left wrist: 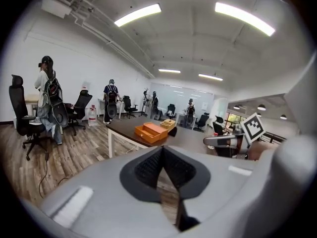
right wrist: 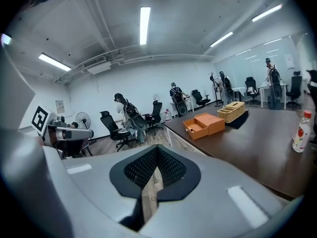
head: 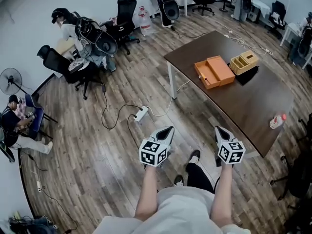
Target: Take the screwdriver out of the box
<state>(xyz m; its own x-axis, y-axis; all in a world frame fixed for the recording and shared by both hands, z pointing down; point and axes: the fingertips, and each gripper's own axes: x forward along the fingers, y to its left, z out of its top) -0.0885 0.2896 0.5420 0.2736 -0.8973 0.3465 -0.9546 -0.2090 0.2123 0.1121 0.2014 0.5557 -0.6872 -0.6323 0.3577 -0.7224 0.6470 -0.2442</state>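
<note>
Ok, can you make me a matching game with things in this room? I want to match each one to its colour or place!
Things:
1. box
2. basket
3. bottle
4. power strip

Clues:
a. white, on the floor
b. orange
c. tan and woven
d. red cap, alone near the table edge

Pairs: 1-b, 2-c, 3-d, 4-a

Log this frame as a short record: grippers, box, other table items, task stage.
Left gripper: shut, empty
Right gripper: shut, empty
Orange rectangular box: appears open, on dark brown table, apart from both grippers
Beside box: woven tan basket
Near table edge: white bottle, red cap
Screwdriver: too small to tell
Task stage: not begun
</note>
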